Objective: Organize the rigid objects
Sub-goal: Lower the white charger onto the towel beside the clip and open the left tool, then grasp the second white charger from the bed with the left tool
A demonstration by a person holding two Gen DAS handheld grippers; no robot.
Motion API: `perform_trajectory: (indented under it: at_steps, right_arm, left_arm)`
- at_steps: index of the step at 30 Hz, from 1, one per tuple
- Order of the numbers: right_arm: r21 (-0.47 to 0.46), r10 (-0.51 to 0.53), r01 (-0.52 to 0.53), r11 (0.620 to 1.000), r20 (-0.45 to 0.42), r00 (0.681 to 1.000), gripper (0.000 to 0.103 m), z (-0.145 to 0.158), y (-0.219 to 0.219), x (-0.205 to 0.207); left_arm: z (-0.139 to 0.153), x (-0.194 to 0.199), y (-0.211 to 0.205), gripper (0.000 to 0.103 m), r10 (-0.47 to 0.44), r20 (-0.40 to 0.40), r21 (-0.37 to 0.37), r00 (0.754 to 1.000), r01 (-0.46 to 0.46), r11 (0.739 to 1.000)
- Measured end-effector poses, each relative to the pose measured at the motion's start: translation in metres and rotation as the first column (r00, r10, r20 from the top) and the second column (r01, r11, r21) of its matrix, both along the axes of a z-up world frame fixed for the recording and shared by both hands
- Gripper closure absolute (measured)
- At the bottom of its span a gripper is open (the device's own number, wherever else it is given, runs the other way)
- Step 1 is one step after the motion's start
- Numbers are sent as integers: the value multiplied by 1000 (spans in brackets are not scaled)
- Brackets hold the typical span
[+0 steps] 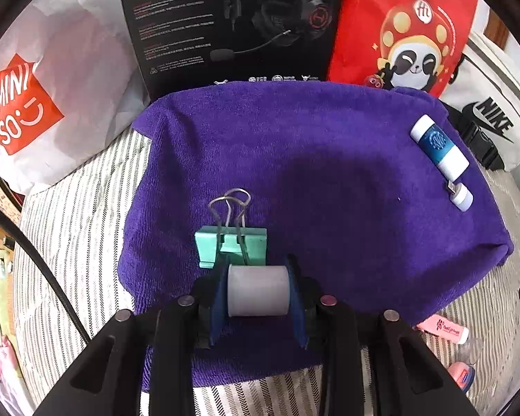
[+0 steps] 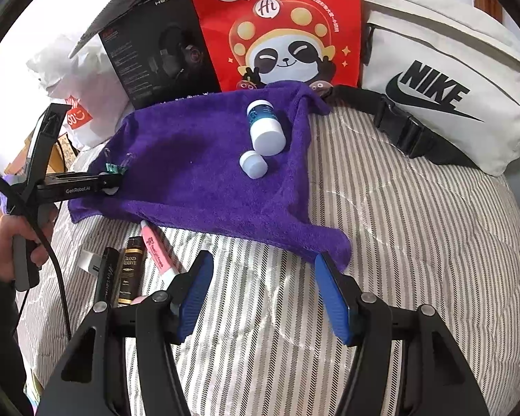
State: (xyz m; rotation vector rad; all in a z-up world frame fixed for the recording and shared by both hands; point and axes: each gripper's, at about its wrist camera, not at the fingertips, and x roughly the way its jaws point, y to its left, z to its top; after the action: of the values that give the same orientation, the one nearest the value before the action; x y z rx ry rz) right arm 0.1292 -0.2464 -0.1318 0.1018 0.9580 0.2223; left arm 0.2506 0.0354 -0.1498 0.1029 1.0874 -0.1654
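My left gripper [image 1: 258, 294] is shut on a grey cylinder [image 1: 258, 291], held just above the near part of a purple towel [image 1: 294, 159]. A teal binder clip [image 1: 232, 244] lies on the towel right in front of it. A blue-and-white tube [image 1: 438, 147] and a small white cap [image 1: 462, 197] lie at the towel's far right. In the right wrist view my right gripper [image 2: 263, 294] is open and empty over the striped bedding, near the towel's [image 2: 190, 173] front corner. The tube [image 2: 265, 128], cap [image 2: 253, 164] and left gripper [image 2: 112, 182] show there too.
A black headset box [image 1: 232, 24], a red panda bag [image 1: 405, 34], a white Miniso bag [image 1: 52, 97] and a Nike pouch [image 2: 450, 83] stand behind the towel. A pink tube [image 2: 157, 251], dark bottles [image 2: 131, 270] and a white block [image 2: 88, 260] lie left of my right gripper.
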Motion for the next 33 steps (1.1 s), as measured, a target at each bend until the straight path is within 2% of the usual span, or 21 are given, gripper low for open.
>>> perform_trajectory:
  at_steps: [3, 8, 18, 22, 33]
  right_arm:
    - [8, -1, 1, 1000, -9, 1000, 43, -1, -1, -2]
    - [7, 7, -7, 1000, -11, 1000, 43, 0, 0, -8]
    - [9, 19, -19, 1000, 3, 1000, 42, 6, 5, -29]
    - [19, 24, -24, 1000, 9, 1000, 42, 8, 8, -39]
    - [-3, 33, -33, 999, -10, 999, 42, 10, 18, -67]
  left_arm:
    - [-5, -1, -3, 58, -3, -32, 6, 999, 3, 1000]
    - [-2, -5, 5, 57, 25, -36, -49, 999, -26, 998]
    - [27, -34, 0, 57, 20, 6, -31, 1000, -20, 999]
    - [36, -52, 0, 54, 25, 12, -67, 1000, -24, 997]
    - [25, -103, -14, 52, 17, -9, -101, 1000, -18, 995]
